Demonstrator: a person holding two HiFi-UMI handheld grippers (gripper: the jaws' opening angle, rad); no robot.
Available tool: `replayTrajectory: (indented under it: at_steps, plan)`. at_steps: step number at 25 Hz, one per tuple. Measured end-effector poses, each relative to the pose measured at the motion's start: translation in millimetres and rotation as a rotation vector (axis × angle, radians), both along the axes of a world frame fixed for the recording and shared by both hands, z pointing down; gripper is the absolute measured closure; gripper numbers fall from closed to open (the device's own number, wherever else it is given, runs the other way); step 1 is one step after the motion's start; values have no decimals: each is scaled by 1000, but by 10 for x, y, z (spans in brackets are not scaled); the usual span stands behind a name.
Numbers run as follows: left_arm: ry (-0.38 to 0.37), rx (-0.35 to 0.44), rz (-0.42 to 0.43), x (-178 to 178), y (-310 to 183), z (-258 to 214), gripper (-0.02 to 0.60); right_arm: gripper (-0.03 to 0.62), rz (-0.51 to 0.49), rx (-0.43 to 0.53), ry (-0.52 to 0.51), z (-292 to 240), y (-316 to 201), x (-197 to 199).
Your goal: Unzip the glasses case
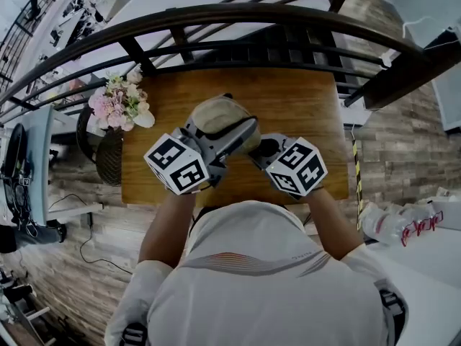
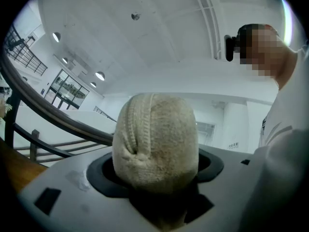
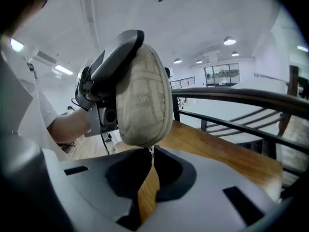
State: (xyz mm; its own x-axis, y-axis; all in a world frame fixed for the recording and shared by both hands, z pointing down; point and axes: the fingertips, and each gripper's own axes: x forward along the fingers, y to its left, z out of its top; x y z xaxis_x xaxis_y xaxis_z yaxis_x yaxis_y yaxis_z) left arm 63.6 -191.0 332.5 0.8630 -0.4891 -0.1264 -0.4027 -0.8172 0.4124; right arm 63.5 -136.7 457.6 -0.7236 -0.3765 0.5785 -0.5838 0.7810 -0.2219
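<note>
glasses case: the beige fabric glasses case (image 1: pixel 216 117) is held up off the wooden table (image 1: pixel 288 99), in front of the person's chest, one end toward each gripper.
zip: the ribbed seam on the end seen in the left gripper view (image 2: pixel 140 124) looks shut; no gap or lining shows anywhere.
left gripper: the left gripper (image 2: pixel 157 174) has its jaws clamped on the case's two sides and carries it.
right gripper: the right gripper (image 3: pixel 150 152) has its jaws together, tips meeting right under the case's lower end (image 3: pixel 145 132).
progress: judged early; the case is steadied, the pull seems just taken, and all the unzipping is left.
hard to tell: a small dark bit sits at the jaw tips, but whether it is the zip pull, or truly pinched, is too small to tell.
hidden: in the head view the grippers cover most of the case, and its zip line does not show.
</note>
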Motion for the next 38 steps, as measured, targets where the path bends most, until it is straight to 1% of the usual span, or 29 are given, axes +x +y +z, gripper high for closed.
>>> replayTrajectory:
  at_steps: [1,3,6,8,10,12,15,17,20,23,25,29,34,36,38]
  plan:
    - [1,0,-10,-5,4,17,239,531,3,25,21,18,-4,11]
    - [-14,12,-32,-14,9,43,239,533,20,45,24,56,-27,30]
    - [-68,45,-79,-9,-4,76,241,540,64,61,12,107,-113,87]
    - [-94,56,-101,-5,10,109,246,542,84,95,36,125,-150,134]
    - [-109,47,-105,-17,31,158,252,543,95,148,78,123,-170,180]
    - [-114,20,-102,-44,33,213,274,543,106,203,127,109,-203,250]
    - [-107,-8,-93,-68,35,263,289,543,90,222,162,107,-216,293]
    - [-121,3,-80,-52,56,269,291,543,77,230,180,112,-209,284]
    - [-137,25,-60,-20,91,261,291,543,92,270,214,74,-223,309]
    - [-138,15,-54,-32,107,292,293,543,111,307,253,40,-262,366]
    - [-147,16,-52,-30,124,318,293,543,106,328,282,33,-278,392]
    - [-217,49,-14,42,179,362,293,543,80,386,347,45,-314,456]
    - [-283,55,32,85,248,450,291,543,27,501,464,-11,-324,487]
    - [-321,64,43,109,277,494,291,543,1,538,518,-13,-324,491]
    - [-364,82,55,142,302,529,291,543,-18,560,550,-5,-327,496]
